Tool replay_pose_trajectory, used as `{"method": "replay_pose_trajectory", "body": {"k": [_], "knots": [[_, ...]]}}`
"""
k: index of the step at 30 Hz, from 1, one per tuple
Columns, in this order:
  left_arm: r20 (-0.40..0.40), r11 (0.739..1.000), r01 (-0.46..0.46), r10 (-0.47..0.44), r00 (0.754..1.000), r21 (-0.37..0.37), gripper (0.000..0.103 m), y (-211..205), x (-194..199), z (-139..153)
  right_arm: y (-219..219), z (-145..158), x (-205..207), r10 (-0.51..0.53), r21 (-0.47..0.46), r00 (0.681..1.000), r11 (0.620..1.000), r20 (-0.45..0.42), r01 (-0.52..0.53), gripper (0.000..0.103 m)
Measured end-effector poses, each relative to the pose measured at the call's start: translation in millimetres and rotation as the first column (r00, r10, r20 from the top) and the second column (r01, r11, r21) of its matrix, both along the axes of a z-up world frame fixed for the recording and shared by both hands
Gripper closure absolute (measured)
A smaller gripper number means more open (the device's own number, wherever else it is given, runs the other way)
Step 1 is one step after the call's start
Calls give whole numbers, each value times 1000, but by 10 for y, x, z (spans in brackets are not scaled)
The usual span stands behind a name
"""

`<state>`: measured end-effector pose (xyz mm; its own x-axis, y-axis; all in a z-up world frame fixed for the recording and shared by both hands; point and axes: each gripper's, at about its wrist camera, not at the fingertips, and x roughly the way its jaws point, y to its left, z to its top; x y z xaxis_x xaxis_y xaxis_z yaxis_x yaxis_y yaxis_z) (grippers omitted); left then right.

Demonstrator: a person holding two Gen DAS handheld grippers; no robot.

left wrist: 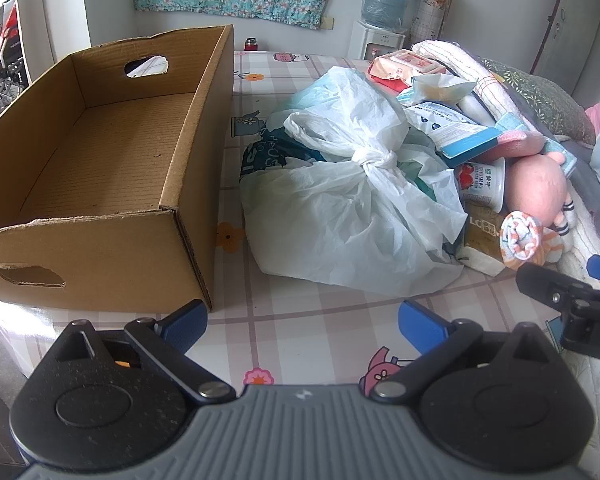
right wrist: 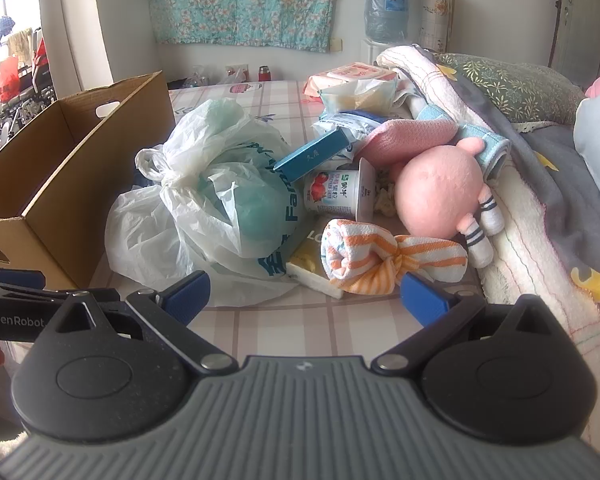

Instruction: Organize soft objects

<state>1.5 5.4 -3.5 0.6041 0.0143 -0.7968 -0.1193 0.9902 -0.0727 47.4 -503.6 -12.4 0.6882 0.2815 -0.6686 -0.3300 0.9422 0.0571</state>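
Nothing packed yet: box (left wrist: pixel 100 168) empty, both grippers, left (left wrist: pixel 300 326) and right (right wrist: pixel 305 294), spread and unladen; next move probably right onto rolled striped towel (right wrist: pixel 364 258).

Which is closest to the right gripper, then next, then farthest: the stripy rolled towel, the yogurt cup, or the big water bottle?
From the right gripper, in the right wrist view:
1. Stripy rolled towel, just ahead, slightly right.
2. Yogurt cup, behind the towel, mid-pile.
3. Water bottle, far back by the wall.
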Motion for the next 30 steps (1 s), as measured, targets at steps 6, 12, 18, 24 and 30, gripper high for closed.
{"method": "replay_pose_trajectory", "body": {"k": [6, 12, 18, 24, 30], "knots": [[-4, 1000, -2, 2, 1000, 2, 1, 1, -3, -14, 14, -10, -8, 1, 0, 1000, 1000, -2, -1, 1], [-5, 1000, -1, 1, 1000, 7, 1, -3, -5, -25, 23, -14, -10, -3, -1, 1000, 1000, -4, 3, 1], [-3, 1000, 20, -20, 1000, 20, 1, -47, -6, -13, -29, -27, -8, -18, 10, 1000, 1000, -5, 18, 1], [30, 994, 95, -97, 995, 47, 1, -173, -23, 79, -184, -39, 6, -53, 43, 999, 998, -2, 53, 1], [88, 979, 189, -195, 977, 69, 1, -272, 112, 382, -429, 115, 131, -90, 83, 994, 993, 56, 86, 1]]}}
